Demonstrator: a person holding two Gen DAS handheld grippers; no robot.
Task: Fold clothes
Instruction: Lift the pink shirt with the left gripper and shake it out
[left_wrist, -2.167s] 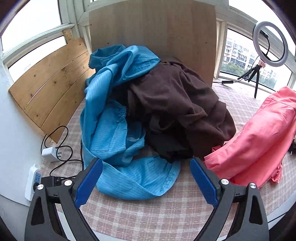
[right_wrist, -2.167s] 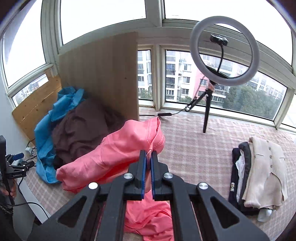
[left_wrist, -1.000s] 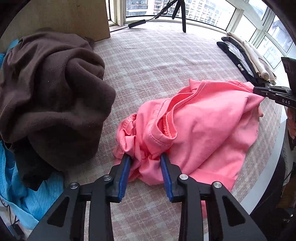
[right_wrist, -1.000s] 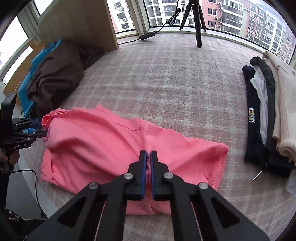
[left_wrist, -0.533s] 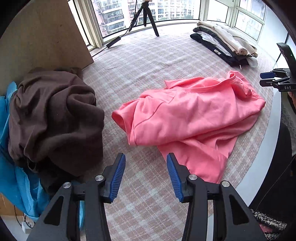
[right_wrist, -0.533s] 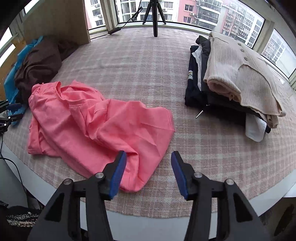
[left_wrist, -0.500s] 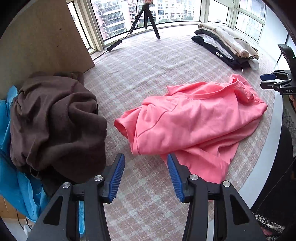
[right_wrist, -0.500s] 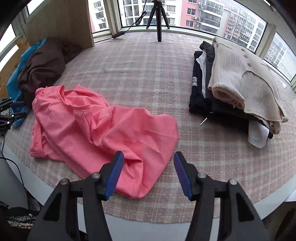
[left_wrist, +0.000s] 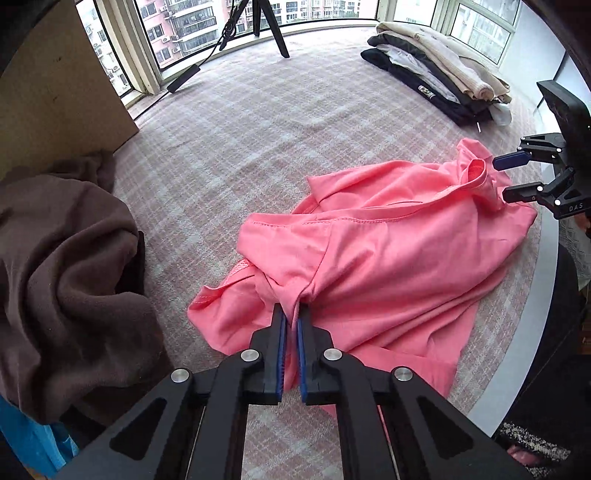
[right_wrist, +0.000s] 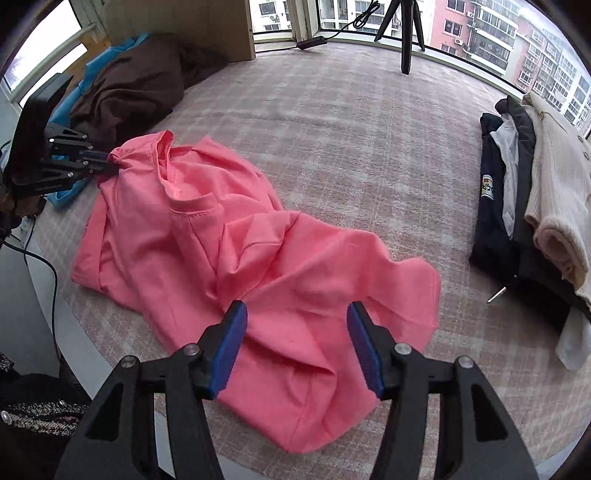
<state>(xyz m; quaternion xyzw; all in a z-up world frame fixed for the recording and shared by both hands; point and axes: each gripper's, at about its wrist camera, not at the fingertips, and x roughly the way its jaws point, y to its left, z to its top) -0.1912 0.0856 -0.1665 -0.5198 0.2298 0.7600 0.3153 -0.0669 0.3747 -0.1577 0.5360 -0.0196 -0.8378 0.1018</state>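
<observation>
A crumpled pink shirt (left_wrist: 388, 251) lies on the checked tablecloth (left_wrist: 258, 129) near the table's front edge. My left gripper (left_wrist: 290, 314) is closing its jaws on a pinched fold at the shirt's near end, and the blue pads press the cloth. The right wrist view shows the same grip, my left gripper (right_wrist: 105, 166), at the far left end of the pink shirt (right_wrist: 240, 240). My right gripper (right_wrist: 295, 314) hangs open just above the shirt's lower part with nothing pinched. The left wrist view has my right gripper (left_wrist: 511, 177) open beside the shirt's far end.
A brown garment (left_wrist: 66, 258) is heaped on a blue one (left_wrist: 33, 443) at the left, by a wooden board (left_wrist: 55, 74). A folded stack of clothes (right_wrist: 535, 203) sits at the right. A tripod (right_wrist: 406, 37) stands at the back. The table's white edge (left_wrist: 535, 314) curves close by.
My left gripper, open short of the shirt half a second ago, has moved in and shut on a fold. My right gripper let go of the shirt and has come lower over it.
</observation>
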